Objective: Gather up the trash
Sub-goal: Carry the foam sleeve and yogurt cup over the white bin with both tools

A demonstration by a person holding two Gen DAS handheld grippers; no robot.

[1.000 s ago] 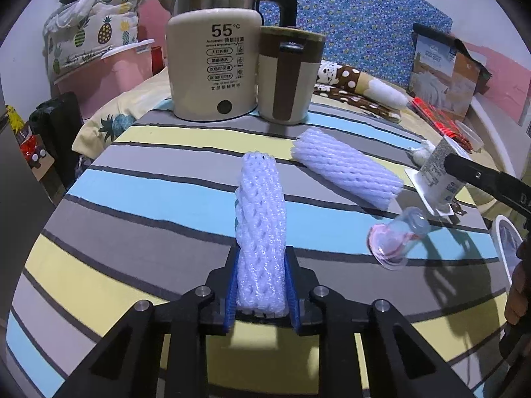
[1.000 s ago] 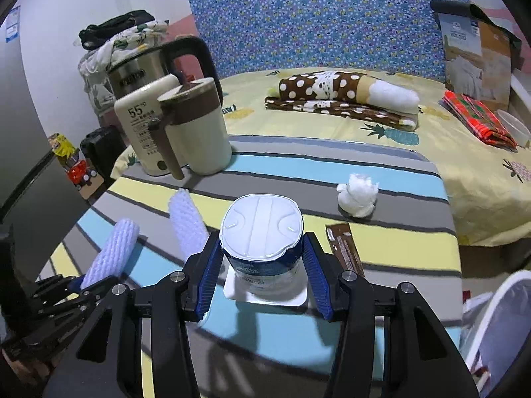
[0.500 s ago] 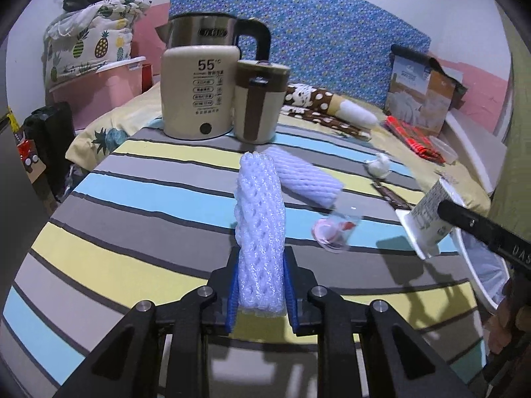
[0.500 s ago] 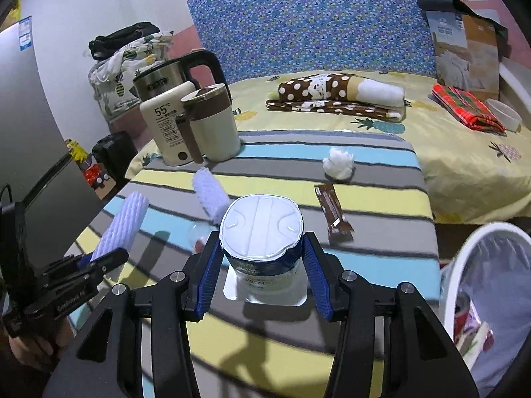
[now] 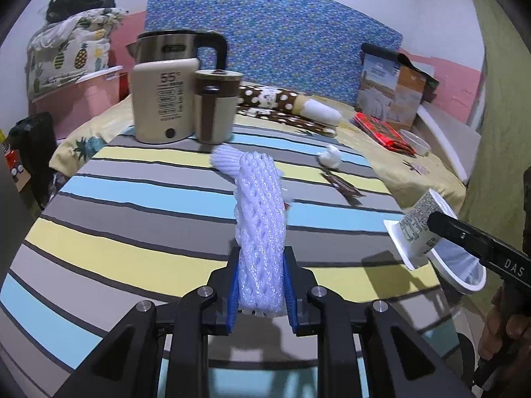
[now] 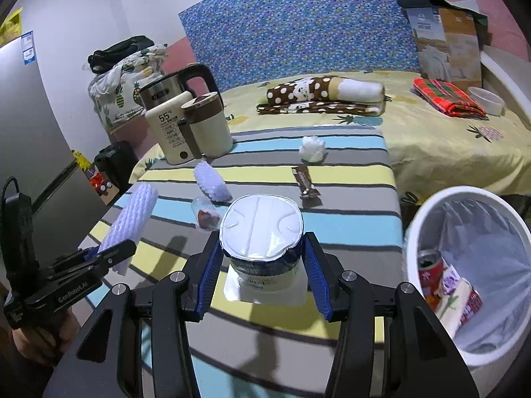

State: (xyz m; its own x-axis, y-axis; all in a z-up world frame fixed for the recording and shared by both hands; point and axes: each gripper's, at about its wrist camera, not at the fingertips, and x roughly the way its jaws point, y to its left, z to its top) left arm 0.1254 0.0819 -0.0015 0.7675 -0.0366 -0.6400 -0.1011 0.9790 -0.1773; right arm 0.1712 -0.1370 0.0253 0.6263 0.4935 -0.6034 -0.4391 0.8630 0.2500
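Note:
My left gripper (image 5: 260, 285) is shut on a white foam fruit net (image 5: 260, 225), which stands up between its blue pads above the striped table (image 5: 132, 219). My right gripper (image 6: 262, 273) is shut on a foil-lidded yogurt cup (image 6: 261, 232), held above the table's near edge. In the left wrist view that yogurt cup (image 5: 419, 229) hangs at the right, over the white trash bin (image 5: 464, 265). The trash bin (image 6: 471, 265), lined with a bag, holds a red can and wrappers. On the table lie a second foam net (image 6: 212, 182), a small clear cup (image 6: 205, 214), a brown wrapper (image 6: 305, 182) and a crumpled tissue (image 6: 312, 150).
A kettle (image 5: 162, 89) and a beige mug (image 5: 215, 106) stand at the table's far left. Behind the table is a bed (image 6: 448, 146) with folded cloths and a box. A grey fridge (image 6: 30, 152) stands at the left. A hand (image 5: 501, 331) holds the right tool.
Both grippers have drawn back from the table with their loads. The bin has come into the right wrist view and grown larger. The kettle and table items look farther away.

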